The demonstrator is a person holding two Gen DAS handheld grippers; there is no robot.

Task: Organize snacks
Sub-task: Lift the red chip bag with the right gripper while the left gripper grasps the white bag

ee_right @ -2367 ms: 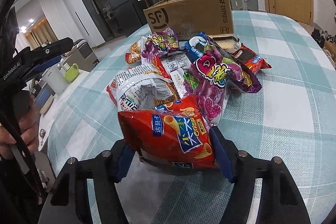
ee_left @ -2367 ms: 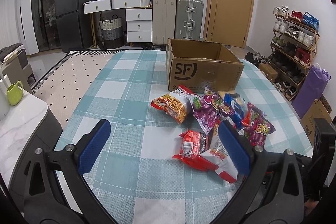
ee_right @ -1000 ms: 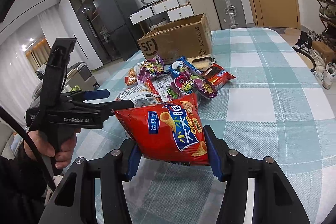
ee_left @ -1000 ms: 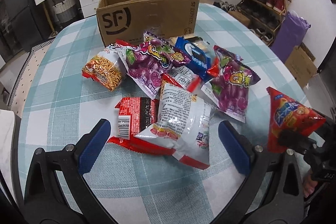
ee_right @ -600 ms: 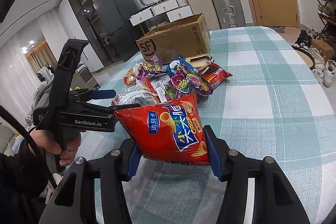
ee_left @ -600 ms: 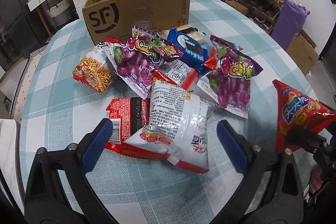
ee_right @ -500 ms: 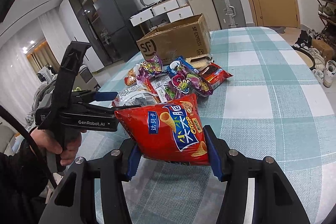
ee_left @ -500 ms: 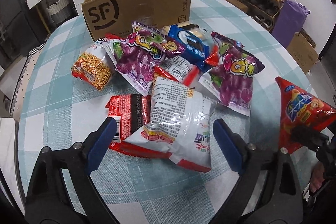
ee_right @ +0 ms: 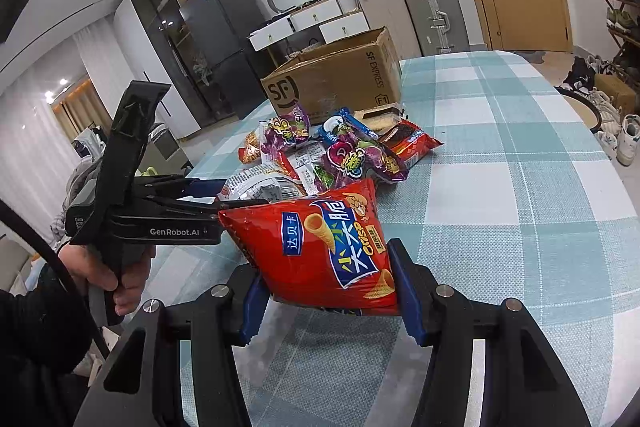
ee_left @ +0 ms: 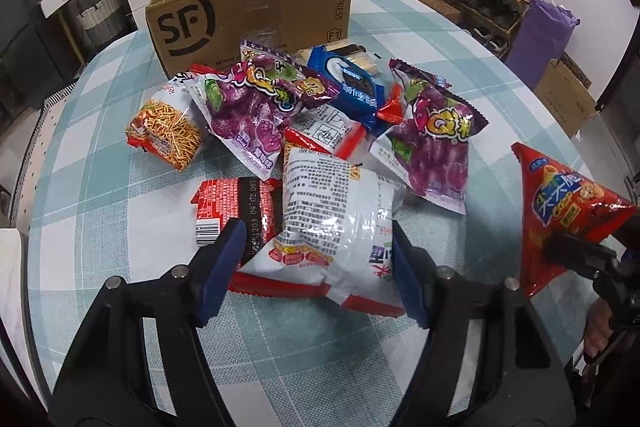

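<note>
Right wrist view: right tongs (ee_right: 330, 301) tilted down, clamping red bag (ee_right: 320, 247).

A cardboard box (ee_left: 248, 11) stands at the far side of the tabletop (ee_left: 100, 155), with a heap of snack packets (ee_left: 320, 123) lying directly in front of it. The nearest packet (ee_left: 336, 219) of the heap sits between the closing jaws of the left gripper (ee_left: 316, 271). To the right, apart from the heap, the right gripper (ee_right: 328, 301) holds a crisp bag (ee_right: 324, 247) above the tabletop.
</note>
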